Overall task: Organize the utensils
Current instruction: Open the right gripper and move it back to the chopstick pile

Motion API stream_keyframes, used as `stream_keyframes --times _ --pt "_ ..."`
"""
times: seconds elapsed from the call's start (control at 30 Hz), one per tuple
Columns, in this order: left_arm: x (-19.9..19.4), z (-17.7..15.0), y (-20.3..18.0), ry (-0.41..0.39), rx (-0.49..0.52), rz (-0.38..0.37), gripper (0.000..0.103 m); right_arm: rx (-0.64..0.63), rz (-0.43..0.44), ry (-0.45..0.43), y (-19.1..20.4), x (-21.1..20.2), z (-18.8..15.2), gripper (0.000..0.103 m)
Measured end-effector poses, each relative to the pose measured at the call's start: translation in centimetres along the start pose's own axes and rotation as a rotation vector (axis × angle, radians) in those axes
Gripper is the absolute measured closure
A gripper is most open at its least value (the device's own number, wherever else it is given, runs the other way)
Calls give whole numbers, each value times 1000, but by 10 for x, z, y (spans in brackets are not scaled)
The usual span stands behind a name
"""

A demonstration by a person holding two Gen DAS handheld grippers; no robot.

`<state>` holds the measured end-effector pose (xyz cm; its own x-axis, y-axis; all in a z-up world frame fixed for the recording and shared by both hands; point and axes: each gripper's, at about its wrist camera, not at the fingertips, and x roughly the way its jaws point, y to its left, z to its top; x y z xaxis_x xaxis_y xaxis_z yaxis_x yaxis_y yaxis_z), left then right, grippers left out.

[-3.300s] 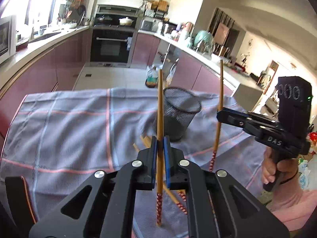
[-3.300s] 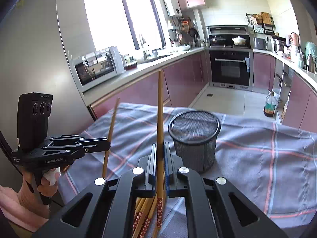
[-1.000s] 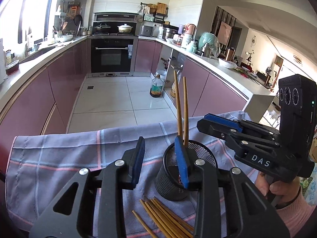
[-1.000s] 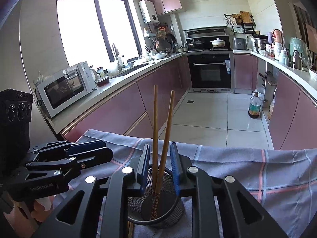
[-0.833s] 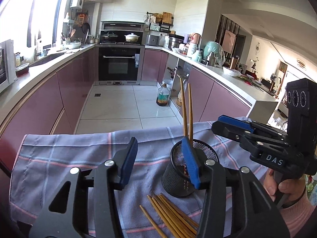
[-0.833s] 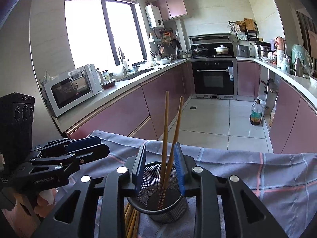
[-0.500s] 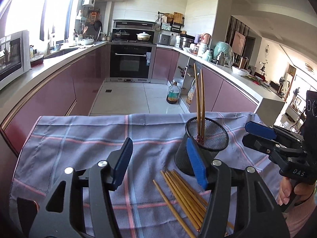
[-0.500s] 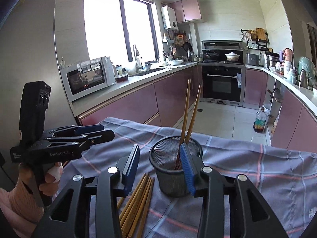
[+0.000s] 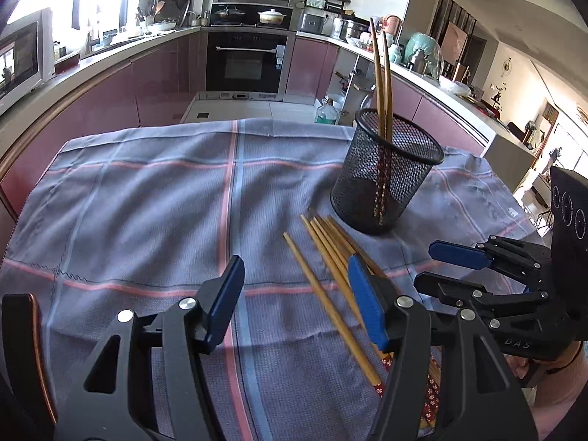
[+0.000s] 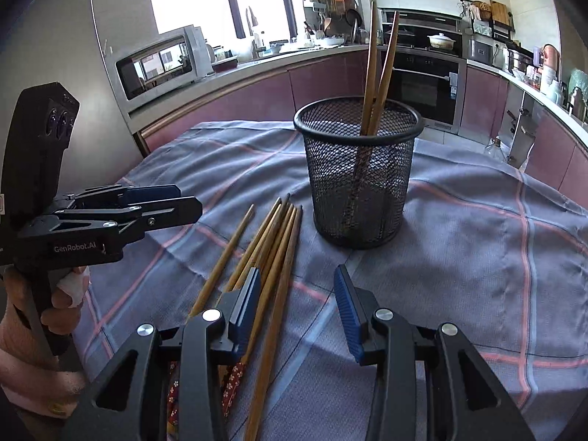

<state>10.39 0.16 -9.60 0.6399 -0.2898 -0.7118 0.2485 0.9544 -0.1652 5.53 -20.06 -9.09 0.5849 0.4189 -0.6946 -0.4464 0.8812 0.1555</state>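
Note:
A black mesh cup point(image 9: 386, 183) point(image 10: 358, 191) stands upright on the checked cloth point(image 9: 147, 202) point(image 10: 477, 257). Two wooden chopsticks point(image 9: 382, 62) point(image 10: 375, 55) lean inside it. Several loose chopsticks point(image 9: 315, 283) point(image 10: 275, 242) lie in a fan on the cloth in front of the cup. My left gripper point(image 9: 294, 268) point(image 10: 189, 200) hovers open over the left side of the fan, holding nothing. My right gripper point(image 10: 297, 275) point(image 9: 430, 264) is open too, low above the fan's right side, with one chopstick lying on the cloth below its gap.
The cloth's far edge drops to the kitchen floor. Beyond are purple cabinets, an oven point(image 9: 246, 62) and a microwave point(image 10: 158, 66) on the counter. A hand point(image 10: 62, 294) holds the left gripper's handle at the table's near left.
Both grippers let go of the chopsticks they carried; these now stand in the cup. Both have opened, drawn back from the cup and sunk toward the loose chopsticks.

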Motion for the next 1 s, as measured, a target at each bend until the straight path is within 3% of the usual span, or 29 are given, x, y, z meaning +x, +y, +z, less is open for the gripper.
stream_keyframes --times 0.47,0.77,1.0 --pt "38 -14 -12 109 31 9 54 5 -14 90 -1 21 -7 76" --pt "48 -11 -21 125 67 29 67 -21 -45 102 7 33 0 79" --pt "52 -10 -19 132 55 28 85 -37 -54 106 10 40 5 85"
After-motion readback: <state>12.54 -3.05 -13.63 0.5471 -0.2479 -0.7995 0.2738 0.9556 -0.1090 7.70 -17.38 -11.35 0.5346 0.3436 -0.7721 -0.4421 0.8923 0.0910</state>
